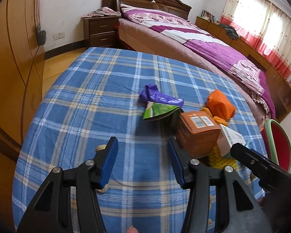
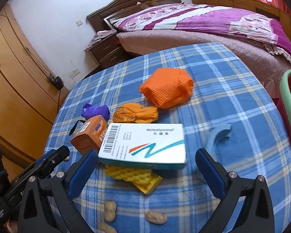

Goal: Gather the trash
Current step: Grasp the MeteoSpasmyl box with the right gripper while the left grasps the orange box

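Covering the table: a blue plaid cloth (image 2: 213, 89) with the litter spread over it; a bed with a purple quilt (image 2: 232, 23) stands behind.
Left gripper (image 1: 143, 162): jaws partly apart with nothing between them, only bare cloth; it hangs over the near part of the table, the orange carton just right of its right finger.
Right gripper (image 2: 145, 171): jaws at their widest, holding nothing; the white box lies between and just beyond the fingertips, and no pad touches it.
White box (image 2: 145, 143): flat carton, closed, barcode and a red-and-teal stripe on top; contents cannot be seen. It rests on the yellow foam net.
Orange carton (image 2: 91, 136): small box, closed, barcode on its upper face; it stands against the left end of the white box. What is inside cannot be told.
Yellow foam net (image 2: 133, 174): sticking out from under the white box toward the camera.
Orange mesh sleeve (image 2: 166, 89): crumpled, beyond the boxes, lying apart from them.
Orange wrapper (image 2: 135, 113): scrunched film, between the mesh sleeve and the white box.
Purple wrapper (image 1: 161, 96): crumpled, behind the orange carton, touching a green packet (image 1: 159, 111) that lies open-ended and flat.
Blue plastic piece (image 2: 217, 137): curved, right of the white box.
Peanuts (image 2: 156, 217): several in the shell, on the near cloth below the right gripper.
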### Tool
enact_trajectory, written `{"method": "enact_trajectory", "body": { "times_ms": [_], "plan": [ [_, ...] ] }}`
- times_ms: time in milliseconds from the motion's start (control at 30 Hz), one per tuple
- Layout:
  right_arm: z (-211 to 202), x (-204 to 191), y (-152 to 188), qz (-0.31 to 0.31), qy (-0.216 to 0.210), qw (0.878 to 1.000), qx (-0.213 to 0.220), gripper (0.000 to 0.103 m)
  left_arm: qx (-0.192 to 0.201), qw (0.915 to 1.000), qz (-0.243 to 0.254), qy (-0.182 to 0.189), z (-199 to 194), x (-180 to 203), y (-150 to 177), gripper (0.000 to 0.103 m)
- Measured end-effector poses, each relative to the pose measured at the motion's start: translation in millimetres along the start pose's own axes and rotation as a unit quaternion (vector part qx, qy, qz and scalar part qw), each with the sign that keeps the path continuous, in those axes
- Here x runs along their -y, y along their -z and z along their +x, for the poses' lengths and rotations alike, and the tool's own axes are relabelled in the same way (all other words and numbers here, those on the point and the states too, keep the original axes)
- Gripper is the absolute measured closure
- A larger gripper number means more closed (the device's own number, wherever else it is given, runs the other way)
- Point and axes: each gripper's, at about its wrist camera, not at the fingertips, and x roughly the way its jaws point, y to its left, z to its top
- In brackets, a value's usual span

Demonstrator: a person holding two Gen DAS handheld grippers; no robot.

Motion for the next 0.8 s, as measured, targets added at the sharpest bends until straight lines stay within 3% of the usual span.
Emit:
{"method": "enact_trajectory", "body": {
  "times_ms": [233, 267, 300, 367, 633, 700, 800],
  "plan": [
    [15.1, -15.0, 0.9, -0.025, 0.029, 0.999, -0.007, 0.001, -0.006, 0.9998, 0.008, 0.015, 8.0, -7.1, -3.4, 0.050],
    [15.0, -14.8, 1.0, -0.023, 0.028, 0.999, -0.005, 0.002, -0.008, 0.9997, 0.011, 0.018, 8.8, -6.6, -4.3, 0.050],
    [13.3, -13.5, 1.0, -0.016, 0.025, 1.000, -0.001, 0.011, -0.010, 0.9996, 0.014, 0.020, 9.8, -6.3, -5.2, 0.050],
    [9.6, -11.6, -0.1, -0.010, 0.023, 1.000, 0.006, 0.012, -0.014, 0.9993, 0.021, 0.026, 11.3, -4.6, -7.7, 0.050],
    [-25.9, -6.8, -2.9, -0.018, 0.038, 0.997, 0.063, 0.012, -0.002, 0.9973, 0.034, 0.065, 0.4, 5.8, -8.5, 0.049],
    [-38.3, -3.2, -3.7, -0.017, 0.042, 0.996, 0.078, 0.012, 0.002, 0.9967, 0.033, 0.073, -3.0, 9.5, -7.8, 0.040],
    [-55.0, 4.3, -3.4, -0.011, 0.048, 0.994, 0.097, 0.012, 0.008, 0.9960, 0.033, 0.082, -6.9, 17.9, -6.7, 0.039]
  ]
}}
